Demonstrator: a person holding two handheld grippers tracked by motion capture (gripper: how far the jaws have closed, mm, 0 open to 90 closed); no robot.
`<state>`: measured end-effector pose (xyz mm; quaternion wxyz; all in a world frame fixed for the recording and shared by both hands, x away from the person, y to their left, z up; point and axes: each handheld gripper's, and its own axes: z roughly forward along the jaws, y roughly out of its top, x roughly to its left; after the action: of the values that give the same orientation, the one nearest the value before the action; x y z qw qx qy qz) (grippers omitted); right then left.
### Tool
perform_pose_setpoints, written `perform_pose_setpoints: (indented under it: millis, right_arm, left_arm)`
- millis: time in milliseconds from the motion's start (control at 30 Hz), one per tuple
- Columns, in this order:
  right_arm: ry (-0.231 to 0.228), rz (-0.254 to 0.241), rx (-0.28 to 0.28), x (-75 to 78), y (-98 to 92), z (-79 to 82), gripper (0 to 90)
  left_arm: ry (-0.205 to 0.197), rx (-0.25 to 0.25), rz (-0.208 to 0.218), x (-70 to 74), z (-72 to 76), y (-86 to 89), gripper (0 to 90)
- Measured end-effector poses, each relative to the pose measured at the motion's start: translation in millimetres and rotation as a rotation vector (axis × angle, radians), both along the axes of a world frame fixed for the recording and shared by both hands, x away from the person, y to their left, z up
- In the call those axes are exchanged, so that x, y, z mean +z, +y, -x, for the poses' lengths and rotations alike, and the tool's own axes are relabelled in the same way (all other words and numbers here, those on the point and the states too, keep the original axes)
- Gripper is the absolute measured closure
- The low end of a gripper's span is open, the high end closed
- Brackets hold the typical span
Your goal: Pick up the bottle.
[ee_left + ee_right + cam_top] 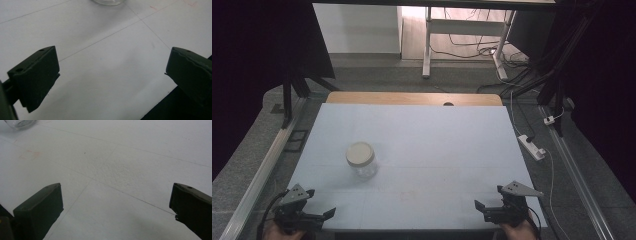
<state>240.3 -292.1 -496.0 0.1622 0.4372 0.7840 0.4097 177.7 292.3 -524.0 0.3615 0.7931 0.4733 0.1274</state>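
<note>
Clear glass jar (pixel 361 160) with a pale lid stood upright left of centre on the light blue table (pixel 437 135), left gripper (pixel 323 202) at near left corner, right gripper (pixel 488 197) at near right corner, both with jaws spread wide and empty, well apart from jar

- The table (pixel 437 145) has a pale blue-white top, with a strip of bare wood along its far edge near the top centre of the high view.
- Thin straight lines cross the top, and a faint reddish mark sits low and centre in the high view.
- A clear glass jar (pixel 361 160) with a pale round lid stands upright on it, left of centre, alone.
- The jar's base touches the top edge of the left gripper view.
</note>
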Motion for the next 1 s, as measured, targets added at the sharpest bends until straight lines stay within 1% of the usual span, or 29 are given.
perform_pose_setpoints:
  millis: [167, 333, 467, 500, 600, 667, 733, 867, 1000]
  right_arm:
    - [0.005, -0.001, 0.005, -0.2, 0.1, -0.5, 0.0]
    - [0.007, 0.0, 0.015, -0.3, 0.3, -0.6, 0.0]
    - [0.01, -0.002, 0.019, -0.4, 0.5, -0.7, 0.0]
    - [0.011, -0.002, 0.02, -0.4, 0.5, -0.7, 0.0]
    - [0.011, 0.0, 0.023, -0.5, 0.6, -0.9, 0.0]
    - [0.012, 0.002, 0.025, -0.5, 1.0, -0.9, 0.0]
    - [0.014, 0.004, 0.029, -0.6, 1.4, -1.0, 0.0]
    - [0.012, 0.007, 0.042, -0.6, 2.0, -0.8, 0.0]
    - [0.014, 0.009, 0.045, -0.8, 2.5, -0.9, 0.0]
  left_arm:
    - [0.003, -0.012, -0.013, -0.2, -0.3, -1.5, 0.0]
    - [0.007, -0.014, -0.004, -0.3, -0.6, -0.6, 0.0]
    - [0.005, -0.008, -0.02, -0.5, -0.7, -2.4, 0.3]
    - [0.005, -0.015, -0.033, -0.4, -0.6, -3.9, 0.3]
    - [-0.002, -0.021, -0.045, -0.2, -0.1, -4.9, 0.0]
    - [-0.002, -0.019, -0.042, -0.1, 0.3, -4.7, 0.0]
    - [-0.006, -0.014, -0.026, 0.2, 0.6, -3.1, 0.0]
    - [-0.017, -0.012, -0.025, 0.9, 1.5, -2.9, 0.0]
    - [-0.026, -0.023, -0.001, 1.9, 1.3, -3.7, 0.0]
